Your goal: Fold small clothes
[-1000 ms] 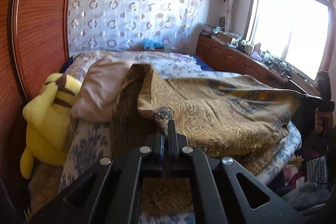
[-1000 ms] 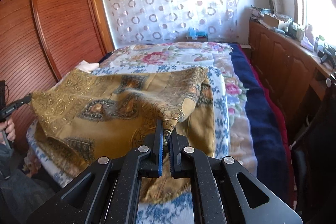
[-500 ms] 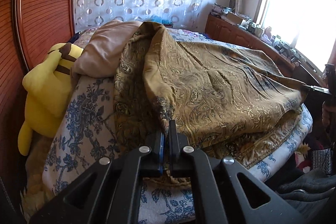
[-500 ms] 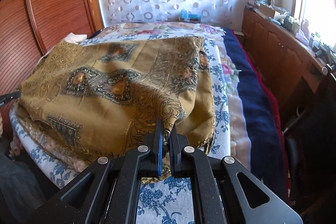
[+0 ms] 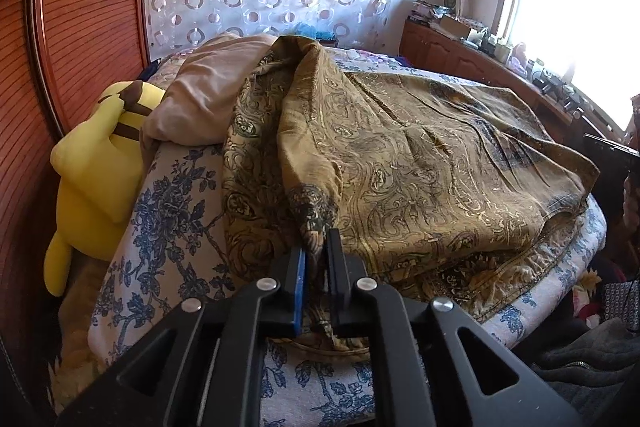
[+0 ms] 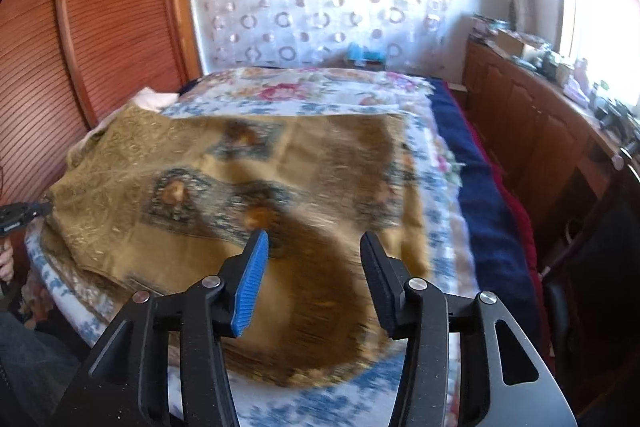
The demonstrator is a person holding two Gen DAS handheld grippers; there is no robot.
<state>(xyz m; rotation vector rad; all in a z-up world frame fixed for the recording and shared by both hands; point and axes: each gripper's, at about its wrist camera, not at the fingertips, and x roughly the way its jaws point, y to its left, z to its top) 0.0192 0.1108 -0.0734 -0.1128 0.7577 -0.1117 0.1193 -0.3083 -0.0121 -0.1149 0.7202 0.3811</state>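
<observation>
On the bed [image 6: 452, 163], the gold cloth [image 6: 224, 187] is now laid down, folded over itself. Half a second ago its corner was pinched by the right gripper [image 6: 310, 267]; now that corner has been let go, and the fingers [image 6: 250, 287] are spread wide with nothing between them. The cloth under them looks blurred, so it may only just have dropped.

The other corner is still held by the left gripper [image 5: 316, 267]. Its fingers [image 5: 298, 287] are nearly closed, with a thin bit of cloth [image 5: 420, 167] squeezed between them.

So one fold looks done, and the left corner is probably to be let go next.

A yellow toy [image 5: 96, 167] and a pillow [image 5: 208, 95] beside the cloth are seen only in the left view. The flat far edge of the cloth and the blue blanket [image 6: 484, 187] are seen only in the right view.
</observation>
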